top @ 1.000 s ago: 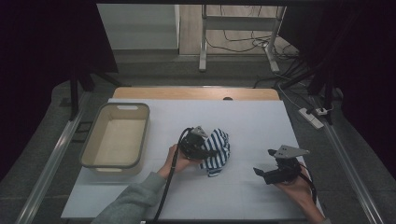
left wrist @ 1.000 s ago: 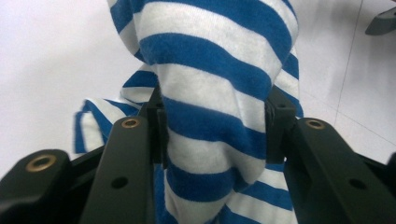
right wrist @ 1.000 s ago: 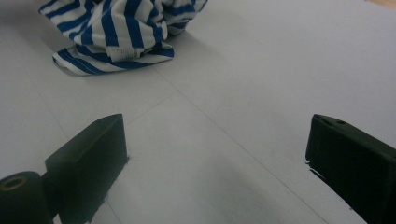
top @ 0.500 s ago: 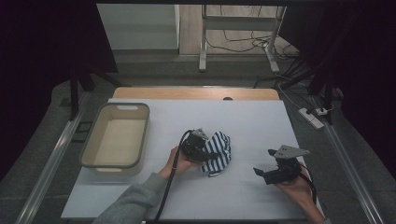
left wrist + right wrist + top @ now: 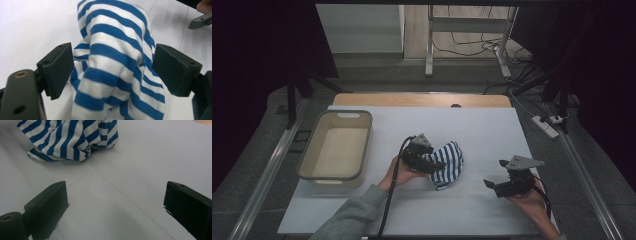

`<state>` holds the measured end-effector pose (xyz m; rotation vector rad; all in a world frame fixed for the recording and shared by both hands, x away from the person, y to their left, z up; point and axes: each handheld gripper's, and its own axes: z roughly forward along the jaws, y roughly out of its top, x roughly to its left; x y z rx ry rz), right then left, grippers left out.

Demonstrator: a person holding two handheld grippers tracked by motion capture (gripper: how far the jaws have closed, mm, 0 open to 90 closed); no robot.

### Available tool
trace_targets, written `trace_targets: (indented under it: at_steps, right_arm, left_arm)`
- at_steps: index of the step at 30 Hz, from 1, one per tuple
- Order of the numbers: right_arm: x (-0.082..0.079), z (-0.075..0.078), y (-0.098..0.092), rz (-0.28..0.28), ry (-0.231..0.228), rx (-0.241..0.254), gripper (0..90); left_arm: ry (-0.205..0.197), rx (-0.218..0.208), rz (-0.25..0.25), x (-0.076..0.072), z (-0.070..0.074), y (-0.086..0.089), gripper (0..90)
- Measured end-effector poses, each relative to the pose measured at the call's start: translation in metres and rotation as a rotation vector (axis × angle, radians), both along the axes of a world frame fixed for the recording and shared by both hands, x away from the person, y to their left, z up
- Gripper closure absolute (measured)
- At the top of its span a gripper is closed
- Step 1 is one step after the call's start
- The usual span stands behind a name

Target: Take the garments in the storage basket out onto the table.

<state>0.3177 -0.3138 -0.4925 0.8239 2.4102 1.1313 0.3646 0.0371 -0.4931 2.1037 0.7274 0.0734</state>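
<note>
Now your left gripper (image 5: 428, 161) has crept a little closer onto the bunched blue-and-white striped cloth (image 5: 447, 164) mid-table, jaws spread either side of its near fold, not yet pinching. Its long axis runs away from that gripper. Your right gripper (image 5: 503, 186) hovers spread, well apart.

Right gripper (image 5: 115, 202): two black jaws rise from bottom edge, set wide apart, nothing between them. Left jaw near lower left corner, with round metal-ringed part below it; right jaw at right edge, small hole in top face. Beneath and ahead: white table surface (image 5: 140, 170), thin seam lines crossing diagonally. Blue-and-white striped cloth (image 5: 70, 137) lies bunched at upper left, resting on surface, well apart from both jaws, top cut off by frame. Sliver of tan wood at upper right corner.
</note>
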Motion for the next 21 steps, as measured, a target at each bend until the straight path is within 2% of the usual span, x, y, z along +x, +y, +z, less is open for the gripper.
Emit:
trace_targets:
  at_steps: [3, 13, 19, 21]
  right_arm:
    - [0.000, 0.000, 0.000, -0.003, -0.003, 0.005, 5.0]
    - [-0.001, 0.001, -0.001, -0.004, -0.008, 0.011, 5.0]
    - [-0.001, 0.002, -0.003, -0.003, -0.003, 0.039, 5.0]
    - [-0.001, 0.003, -0.004, -0.002, -0.003, 0.051, 5.0]
  left_arm:
    - [-0.023, 0.025, 0.024, -0.005, 0.008, 0.006, 17.0]
    - [-0.064, -0.007, 0.096, -0.028, 0.036, 0.046, 16.6]
    - [-0.090, -0.004, 0.142, -0.043, 0.048, 0.066, 16.7]
    - [-0.113, 0.016, 0.158, -0.049, 0.050, 0.071, 16.7]
